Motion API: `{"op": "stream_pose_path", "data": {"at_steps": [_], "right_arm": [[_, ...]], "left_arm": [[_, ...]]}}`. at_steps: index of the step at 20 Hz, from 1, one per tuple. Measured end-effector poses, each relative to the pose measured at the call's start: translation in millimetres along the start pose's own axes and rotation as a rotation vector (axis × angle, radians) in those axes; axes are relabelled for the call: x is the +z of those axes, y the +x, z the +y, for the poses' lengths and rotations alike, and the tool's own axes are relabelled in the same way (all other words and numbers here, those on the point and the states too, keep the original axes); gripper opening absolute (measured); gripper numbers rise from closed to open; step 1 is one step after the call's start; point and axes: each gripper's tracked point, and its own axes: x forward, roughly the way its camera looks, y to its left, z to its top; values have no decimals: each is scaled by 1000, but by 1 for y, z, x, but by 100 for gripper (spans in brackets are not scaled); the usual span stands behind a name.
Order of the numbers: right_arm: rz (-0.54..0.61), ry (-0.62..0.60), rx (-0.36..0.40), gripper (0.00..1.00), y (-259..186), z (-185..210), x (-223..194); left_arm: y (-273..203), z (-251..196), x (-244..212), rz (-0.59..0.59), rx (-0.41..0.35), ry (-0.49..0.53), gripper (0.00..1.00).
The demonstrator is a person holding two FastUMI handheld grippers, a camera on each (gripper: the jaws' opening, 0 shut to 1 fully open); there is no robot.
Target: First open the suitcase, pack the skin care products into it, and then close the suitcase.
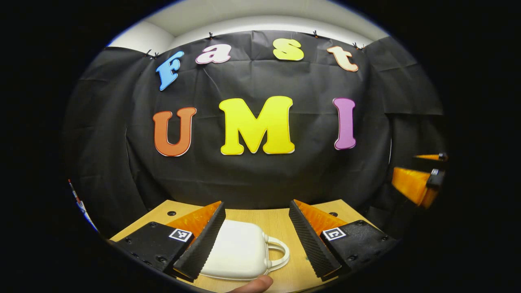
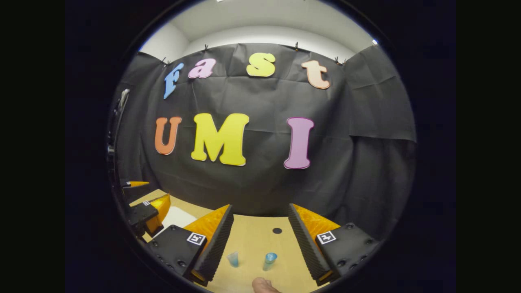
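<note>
The right claw [image 2: 260,240] is held above the wooden tabletop [image 2: 252,238] with its two fingers wide apart and nothing between them. On the tabletop, near the front, stand two small bluish skin care containers: a pale translucent one [image 2: 233,259] on the left and a blue one [image 2: 269,261] on the right, tilted a little. They are near each other but not touching. A dark round hole [image 2: 277,230] is in the tabletop farther back. A fingertip [image 2: 263,285] shows at the bottom edge. At the far left, the left claw [image 2: 144,207] hangs over a white suitcase [image 2: 176,217].
</note>
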Motion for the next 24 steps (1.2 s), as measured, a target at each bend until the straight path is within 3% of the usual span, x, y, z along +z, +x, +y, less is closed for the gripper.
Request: {"op": "stream_pose_path", "data": {"at_steps": [9, 15, 20, 24], "right_arm": [[99, 25, -157, 80, -17, -81, -57], [131, 52, -227, 80, -23, -132, -82], [188, 89, -250, 80, -25, -162, -115], [216, 101, -251, 80, -30, -176, -135]], "left_arm": [[31, -36, -94, 58, -54, 327, 100], [39, -69, -160, 101, -102, 651, 98], [50, -59, -199, 194, -47, 990, 98], [57, -40, -214, 290, 8, 1147, 96]]}}
